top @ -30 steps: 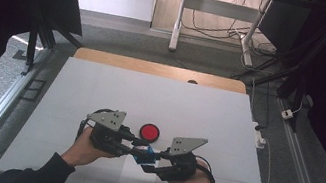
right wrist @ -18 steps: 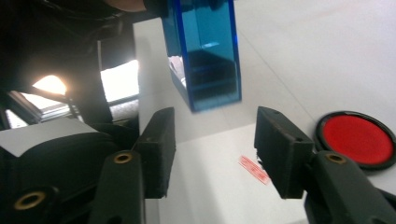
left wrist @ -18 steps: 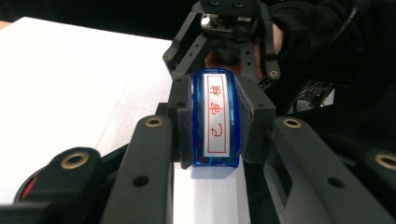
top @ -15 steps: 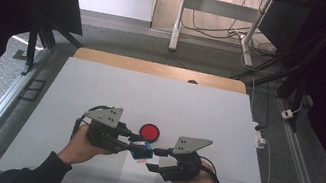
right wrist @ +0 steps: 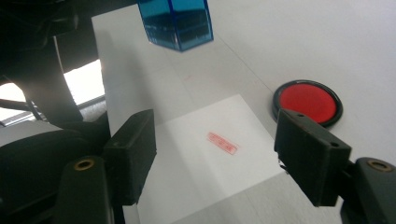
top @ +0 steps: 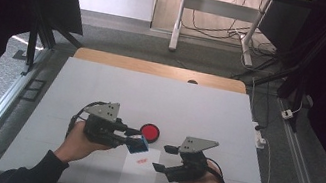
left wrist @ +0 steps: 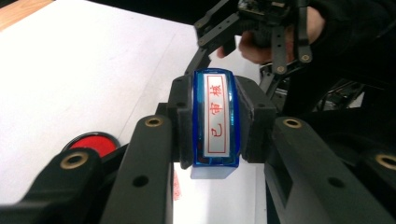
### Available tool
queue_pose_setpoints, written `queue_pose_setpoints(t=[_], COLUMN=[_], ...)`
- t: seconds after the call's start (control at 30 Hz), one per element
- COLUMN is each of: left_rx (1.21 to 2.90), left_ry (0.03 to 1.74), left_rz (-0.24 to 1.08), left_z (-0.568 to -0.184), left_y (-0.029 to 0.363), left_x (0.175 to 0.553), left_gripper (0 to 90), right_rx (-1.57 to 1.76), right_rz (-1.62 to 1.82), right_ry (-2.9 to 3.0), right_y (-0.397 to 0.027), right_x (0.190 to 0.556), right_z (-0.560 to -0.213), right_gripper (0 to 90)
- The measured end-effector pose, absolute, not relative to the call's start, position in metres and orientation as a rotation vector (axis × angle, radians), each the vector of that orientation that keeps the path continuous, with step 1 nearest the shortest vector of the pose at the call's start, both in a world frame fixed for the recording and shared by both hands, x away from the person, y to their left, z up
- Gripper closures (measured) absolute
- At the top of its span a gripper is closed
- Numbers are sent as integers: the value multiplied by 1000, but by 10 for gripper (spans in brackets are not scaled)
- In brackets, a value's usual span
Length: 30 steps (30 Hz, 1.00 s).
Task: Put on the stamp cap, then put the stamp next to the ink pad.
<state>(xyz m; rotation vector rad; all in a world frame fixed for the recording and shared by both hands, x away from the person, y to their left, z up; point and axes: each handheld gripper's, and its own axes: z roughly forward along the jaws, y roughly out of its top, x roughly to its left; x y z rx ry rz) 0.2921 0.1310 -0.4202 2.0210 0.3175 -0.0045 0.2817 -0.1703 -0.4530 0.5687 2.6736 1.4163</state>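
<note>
A blue stamp (top: 138,144) with a white label in red characters (left wrist: 215,116) hangs just above the table, and my left gripper (top: 134,142) is shut on its sides. Beneath and in front of it lies a white paper sheet (top: 138,176) bearing a small red stamp mark (right wrist: 222,142). My right gripper (top: 163,158) hovers over the sheet's right part. Its jaws have just been opening, and between them there is only the paper below. A round red ink pad (top: 149,131) in a black rim sits on the table just beyond the stamp.
The white tabletop (top: 207,114) runs wide to the back and both sides, with a wooden strip (top: 155,68) at its far edge. Metal rails flank the table, and cables lie by the right edge (top: 259,136).
My right gripper's jaws have spread apart and drawn slightly back from the blue stamp. My left gripper has kept the stamp and stayed nearly in place.
</note>
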Motion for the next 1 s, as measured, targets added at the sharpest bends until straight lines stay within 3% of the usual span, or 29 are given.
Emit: queue_pose_setpoints(t=[0.4, 1.0], left_rx=[2040, 2086], left_ry=[388, 486], left_rz=[42, 128], left_z=[-418, -418], left_y=[139, 148], left_x=[295, 300], left_gripper=[700, 699], right_rx=[632, 753], right_rz=[1332, 1293], right_ry=[2646, 2588], right_y=[-183, -199], right_x=[280, 278], right_z=[-454, -455], right_gripper=[230, 65])
